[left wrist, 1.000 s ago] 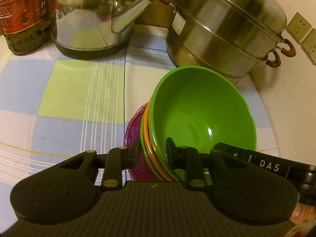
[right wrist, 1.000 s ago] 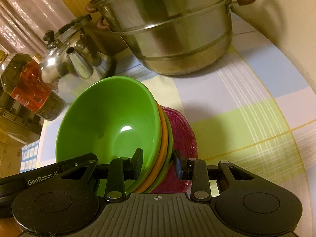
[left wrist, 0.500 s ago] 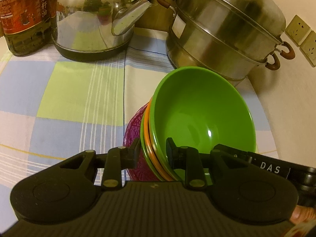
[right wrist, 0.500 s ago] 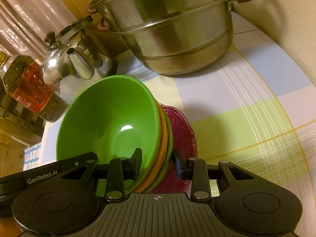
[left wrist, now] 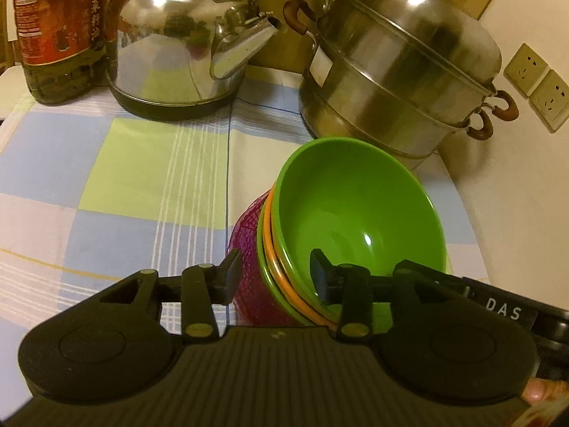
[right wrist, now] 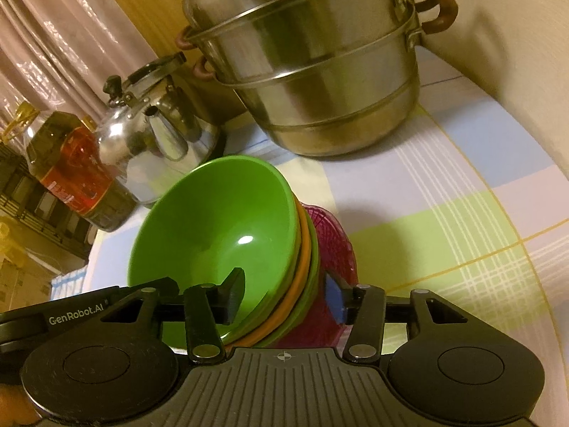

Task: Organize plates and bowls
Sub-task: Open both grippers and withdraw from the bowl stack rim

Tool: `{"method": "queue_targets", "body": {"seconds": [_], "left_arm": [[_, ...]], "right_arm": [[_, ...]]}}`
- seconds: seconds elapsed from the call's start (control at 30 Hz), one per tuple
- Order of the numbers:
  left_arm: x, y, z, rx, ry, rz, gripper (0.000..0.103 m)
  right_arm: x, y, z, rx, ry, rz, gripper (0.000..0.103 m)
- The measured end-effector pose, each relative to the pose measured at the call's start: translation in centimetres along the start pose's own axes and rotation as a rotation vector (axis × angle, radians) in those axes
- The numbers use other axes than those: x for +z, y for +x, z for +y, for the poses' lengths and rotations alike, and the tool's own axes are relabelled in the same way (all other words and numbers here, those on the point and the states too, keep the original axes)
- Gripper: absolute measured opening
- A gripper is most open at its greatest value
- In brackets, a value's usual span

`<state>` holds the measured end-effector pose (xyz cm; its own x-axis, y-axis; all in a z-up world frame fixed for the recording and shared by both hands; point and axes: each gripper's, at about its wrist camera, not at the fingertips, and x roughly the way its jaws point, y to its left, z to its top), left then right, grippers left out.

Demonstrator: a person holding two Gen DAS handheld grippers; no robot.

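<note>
A stack of dishes sits on the checked cloth: a green bowl on top, an orange dish and a green dish under it, and a magenta patterned dish at the bottom. My left gripper straddles the stack's rims with both fingers now standing off them. My right gripper straddles the same stack from the opposite side, also with gaps at both fingers. The other gripper's body shows at the edge of each view.
A steel steamer pot stands just behind the stack by the wall. A steel kettle and an oil bottle stand at the back left. Wall sockets are on the right. The cloth lies bare to the left.
Both grippers have opened: the fingers that pinched the stack's rims now stand apart from them. The stack now sits lower, on the cloth.
</note>
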<state>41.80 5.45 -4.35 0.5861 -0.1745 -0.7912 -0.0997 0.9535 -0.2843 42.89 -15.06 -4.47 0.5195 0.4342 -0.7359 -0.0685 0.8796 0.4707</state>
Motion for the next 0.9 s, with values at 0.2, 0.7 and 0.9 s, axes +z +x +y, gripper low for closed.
{"method": "queue_targets", "body": {"seconds": [0.2, 0.7, 0.9], "left_arm": [[-0.7, -2.3, 0.0, 0.01, -0.003, -0.03, 0.041], [-4.3, -8.7, -1.1, 0.018, 0.032, -0.089, 0.047], [-6.2, -10.6, -1.7, 0.078, 0.068, -0.127, 0.048]], "right_arm": [[-0.5, -2.4, 0.5, 0.01, 0.002, -0.018, 0.051], [-3.5, -7.7, 1.6, 0.017, 0.003, -0.037, 0.051], [-5.2, -9.6, 1.7, 0.017, 0.009, -0.04, 0.051]]}}
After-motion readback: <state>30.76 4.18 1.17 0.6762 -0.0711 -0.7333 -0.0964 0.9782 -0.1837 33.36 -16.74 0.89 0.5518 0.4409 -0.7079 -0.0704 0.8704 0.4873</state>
